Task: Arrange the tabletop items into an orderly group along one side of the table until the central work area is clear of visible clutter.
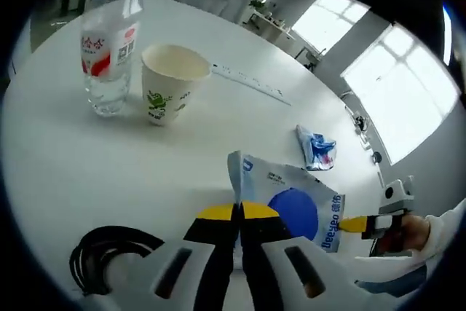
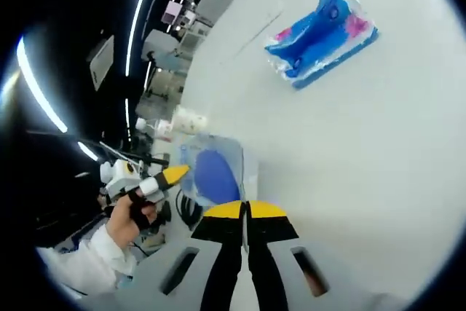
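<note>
Left gripper: jaws pressed together on the white-and-blue pouch.
Right gripper: pinching the pouch's other edge.
Beyond left gripper: bottle, paper cup, blue wrapper; black cable beside it.
Surface: white table, windowed office.

In the left gripper view the left gripper has its yellow-tipped jaws pressed together, no gap between them. At that view's right edge the right gripper shows, held by a hand in a white sleeve. In the right gripper view the right gripper's own jaws are likewise closed tight, and the left gripper comes in from the left.
</note>
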Motion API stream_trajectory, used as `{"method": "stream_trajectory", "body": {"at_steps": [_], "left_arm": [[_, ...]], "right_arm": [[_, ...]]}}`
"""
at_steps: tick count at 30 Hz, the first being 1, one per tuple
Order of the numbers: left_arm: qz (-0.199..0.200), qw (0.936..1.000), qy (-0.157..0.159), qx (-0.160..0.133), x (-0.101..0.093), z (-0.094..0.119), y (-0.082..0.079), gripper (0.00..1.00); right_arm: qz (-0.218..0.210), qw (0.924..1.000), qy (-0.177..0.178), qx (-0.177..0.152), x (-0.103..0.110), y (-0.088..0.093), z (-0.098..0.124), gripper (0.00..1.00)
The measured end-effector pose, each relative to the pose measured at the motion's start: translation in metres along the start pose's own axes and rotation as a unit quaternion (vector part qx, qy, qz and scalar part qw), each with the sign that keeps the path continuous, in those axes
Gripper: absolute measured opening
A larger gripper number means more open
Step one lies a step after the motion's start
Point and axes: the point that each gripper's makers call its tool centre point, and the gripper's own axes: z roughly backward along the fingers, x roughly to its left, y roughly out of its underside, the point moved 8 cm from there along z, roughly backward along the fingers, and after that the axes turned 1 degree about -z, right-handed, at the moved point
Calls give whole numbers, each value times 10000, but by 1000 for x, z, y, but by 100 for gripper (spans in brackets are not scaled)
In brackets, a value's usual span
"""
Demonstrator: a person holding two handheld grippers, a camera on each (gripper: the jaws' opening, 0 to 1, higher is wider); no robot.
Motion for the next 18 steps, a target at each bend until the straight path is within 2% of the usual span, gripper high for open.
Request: {"method": "stream_trajectory", "body": {"at_steps": [3, 9, 12, 14, 16, 18], "left_arm": [[85, 9998, 84, -132, -8, 3, 1, 0], [406, 9979, 313, -393, -13, 13, -6, 0], [580, 9961, 470, -469, -15, 19, -9, 0], [774, 9933, 651, -554, -17, 24, -11, 0], [1007, 9876, 955, -740, -20, 31, -16, 0], [1111, 9845, 1072, -837, -22, 38, -18, 0]], "right_arm": [[239, 9996, 11, -113, 4, -9, 3, 0], [783, 9968, 104, -113, 8, -14, 1, 0], [825, 9965, 95, -94, 8, -14, -3, 0], [784, 9969, 47, -111, 9, -15, -3, 0], [794, 9967, 11, -179, 10, -17, -4, 0], [738, 9970, -47, -229, 10, -19, -4, 0]]}}
